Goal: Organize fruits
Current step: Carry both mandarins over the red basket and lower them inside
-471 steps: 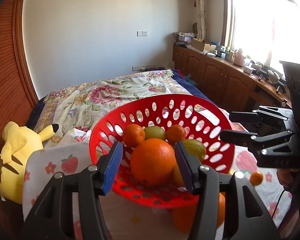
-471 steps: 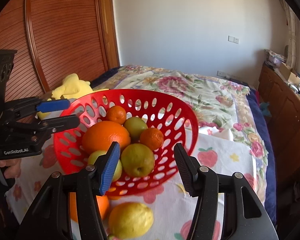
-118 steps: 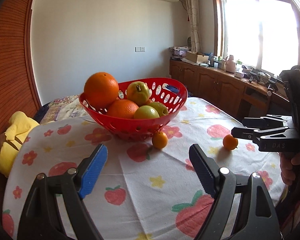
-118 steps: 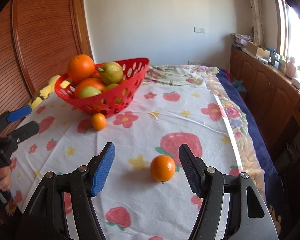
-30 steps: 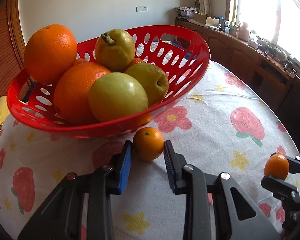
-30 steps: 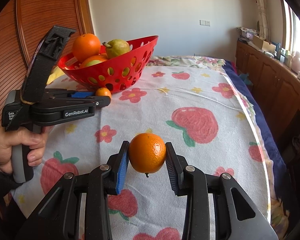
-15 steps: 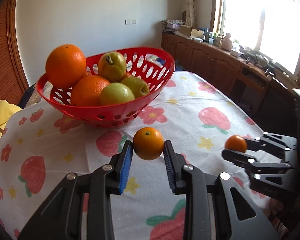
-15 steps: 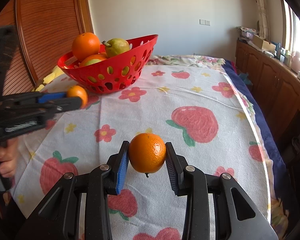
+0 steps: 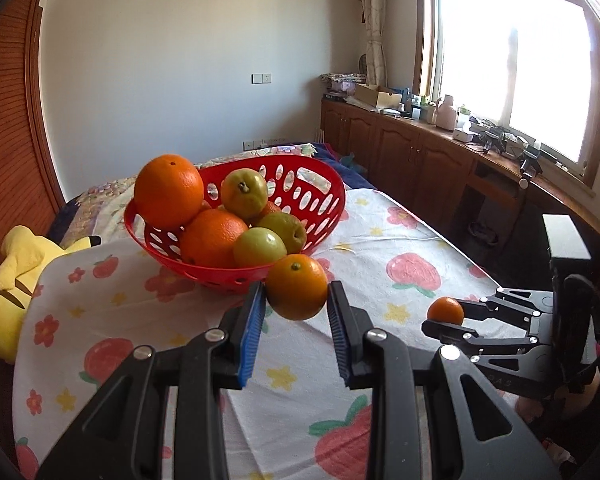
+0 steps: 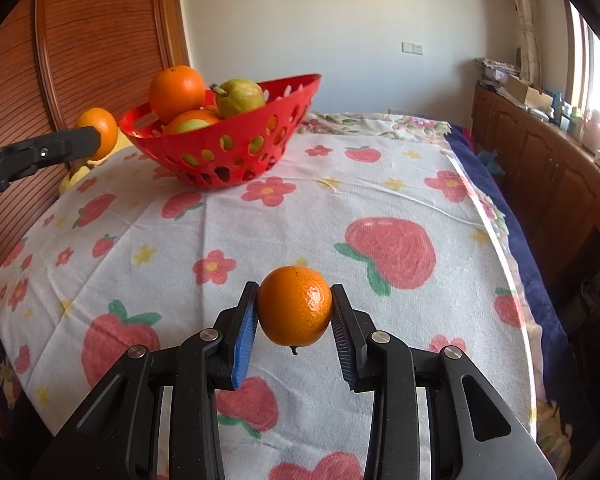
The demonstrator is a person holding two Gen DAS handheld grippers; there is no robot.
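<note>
Your left gripper is clenched on a small orange, pads pressed to either side of the fruit. The fruit hangs clear of the cloth, just in front of the near rim of the red basket. In the right wrist view the same tool reaches in from the left edge, its fruit level with the basket rim and beside the basket's left side.

Your right gripper is likewise clamped on a second small orange, with its stem end pointing down. That fruit is held above the strawberry-print tablecloth, toward the near edge of the table and well apart from the basket.

The basket stands toward the far left corner of the table. It is piled with fruit: a large orange perched on its left rim, another orange below it, and three green, pear-like fruits, one of which shows its stem.

Beyond the table's left edge lies a yellow plush toy. Behind the far edge is a bed with a floral cover. Wooden cabinets run under the window on the right, their top cluttered with small items too small to identify.
</note>
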